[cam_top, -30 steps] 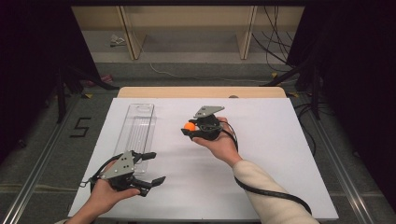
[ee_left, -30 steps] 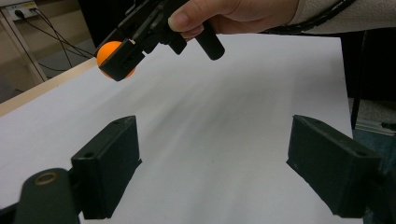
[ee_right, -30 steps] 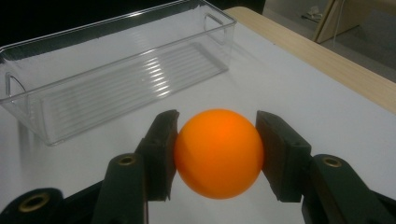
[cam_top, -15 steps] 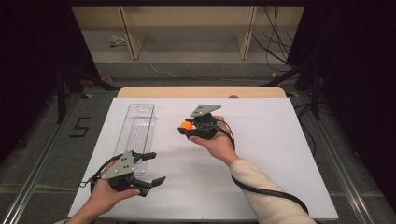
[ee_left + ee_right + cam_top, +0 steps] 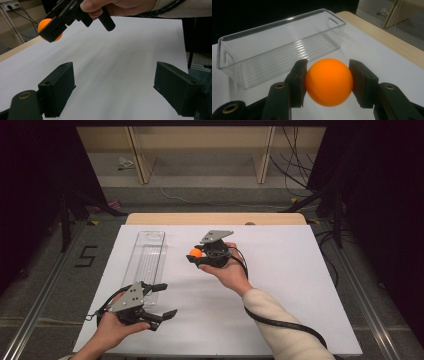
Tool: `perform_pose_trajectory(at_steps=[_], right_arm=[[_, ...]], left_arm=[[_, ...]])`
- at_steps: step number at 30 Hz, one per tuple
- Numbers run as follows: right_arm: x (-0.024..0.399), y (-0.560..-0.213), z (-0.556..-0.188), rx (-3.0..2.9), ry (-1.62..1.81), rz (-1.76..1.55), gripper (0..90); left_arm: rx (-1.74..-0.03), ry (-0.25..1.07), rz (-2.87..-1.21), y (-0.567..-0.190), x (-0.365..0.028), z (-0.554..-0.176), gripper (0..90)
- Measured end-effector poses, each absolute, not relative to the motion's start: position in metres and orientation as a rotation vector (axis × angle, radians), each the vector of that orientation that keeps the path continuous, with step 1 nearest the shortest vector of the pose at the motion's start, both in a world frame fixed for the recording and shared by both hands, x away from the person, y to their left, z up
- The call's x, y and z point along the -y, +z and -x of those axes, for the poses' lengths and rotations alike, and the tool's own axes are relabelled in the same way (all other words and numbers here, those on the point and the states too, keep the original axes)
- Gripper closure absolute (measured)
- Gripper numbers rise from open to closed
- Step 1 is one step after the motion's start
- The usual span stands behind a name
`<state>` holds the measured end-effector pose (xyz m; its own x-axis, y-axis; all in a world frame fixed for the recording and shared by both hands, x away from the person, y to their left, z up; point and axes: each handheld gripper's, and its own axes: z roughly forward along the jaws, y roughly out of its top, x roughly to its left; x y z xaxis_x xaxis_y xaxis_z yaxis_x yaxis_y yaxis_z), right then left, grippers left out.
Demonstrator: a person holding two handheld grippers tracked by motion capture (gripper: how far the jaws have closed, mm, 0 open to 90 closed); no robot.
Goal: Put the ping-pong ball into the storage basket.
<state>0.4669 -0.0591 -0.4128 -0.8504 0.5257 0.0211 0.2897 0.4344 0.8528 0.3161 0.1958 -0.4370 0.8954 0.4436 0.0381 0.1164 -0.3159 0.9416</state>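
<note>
Barely anything's shifted since a second ago, right gripper still pinching the orange ball across its middle above the surface near the clear bin, left gripper open, and that ball looks light, smooth, slippery.

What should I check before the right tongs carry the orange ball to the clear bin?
1. Grip on the orange ball: both pads of the right tongs press its sides. Ok.
2. Ball off the table: held in the air above the white sheet. Ok.
3. Clear bin empty and upright: nothing inside. Ok.
4. Path to the bin: bare sheet between ball and bin. Ok.
5. Left tongs out of the way: open, near the bin's near end. Cannot tell if clear enough.
</note>
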Motion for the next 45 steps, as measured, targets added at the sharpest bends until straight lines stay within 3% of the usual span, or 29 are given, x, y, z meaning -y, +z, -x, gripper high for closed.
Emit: perform_pose_trajectory(at_steps=[45], right_arm=[[0.032,-0.400,-0.471,-2.460,1.386,-0.655,51.3]], left_arm=[[-0.408,0.344,-1.887,-0.437,-0.195,-0.316,16.3]])
